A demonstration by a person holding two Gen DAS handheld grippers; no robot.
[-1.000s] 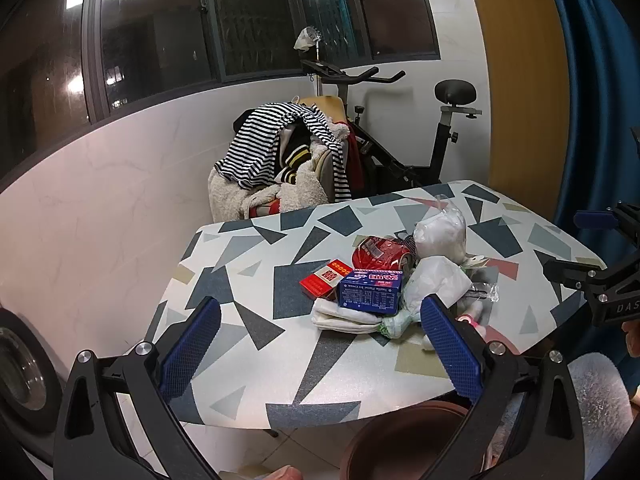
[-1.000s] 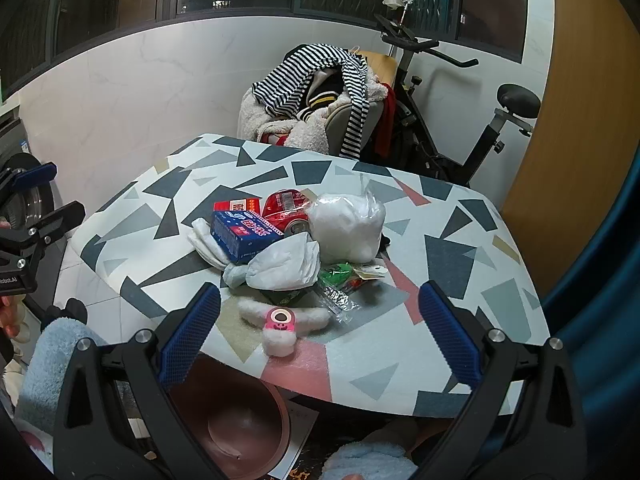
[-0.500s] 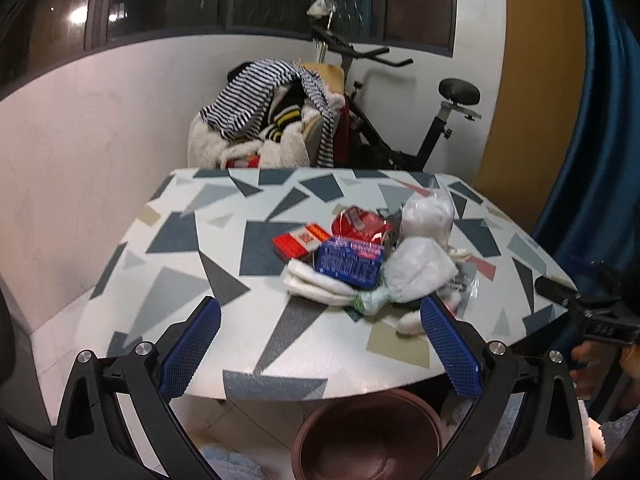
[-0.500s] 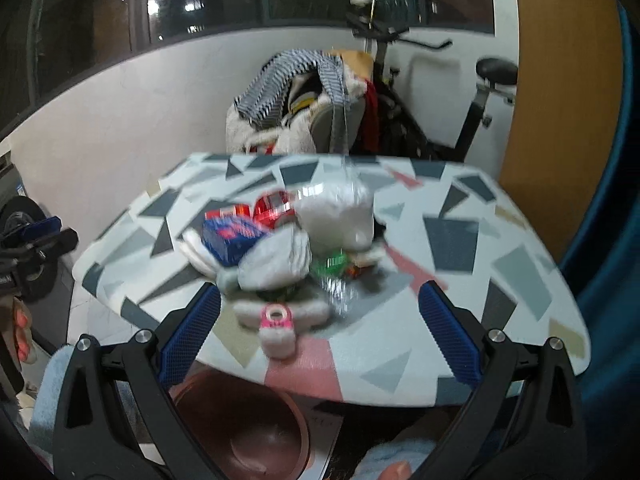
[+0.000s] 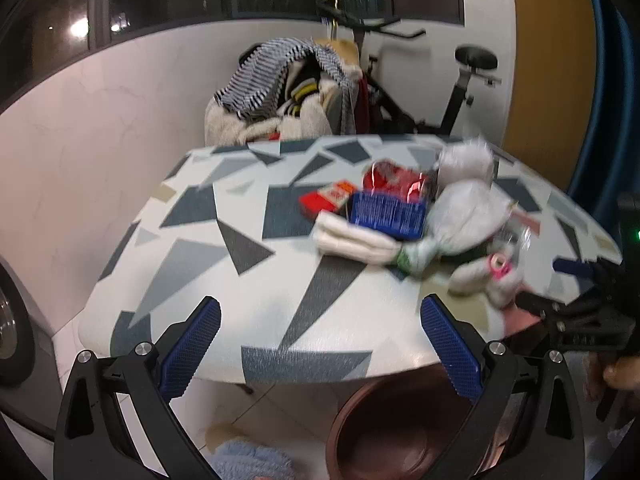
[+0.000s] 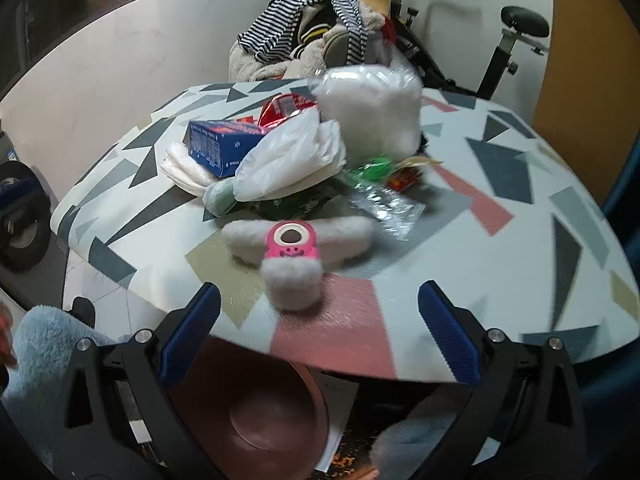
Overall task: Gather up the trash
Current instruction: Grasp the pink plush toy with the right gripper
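Both grippers, left gripper (image 5: 320, 344) and right gripper (image 6: 319, 332), hold jaws wide and empty; only the right view shows the green wrapper (image 6: 372, 166) on the worktop (image 6: 500, 248).

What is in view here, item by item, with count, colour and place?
table: 1, white with grey and pink shapes, centre
blue box: 1, on the pile's left
red wrapper: 1, behind the box
red pack: 1, left of the box
white bags: 2, mid-pile
fluffy clip: 1, white and pink, near edge
basin: 1, brown, floor under the table
clothes heap: striped, behind the table
exercise bike: 1, black, back right
left gripper: open, empty
right gripper: open, empty
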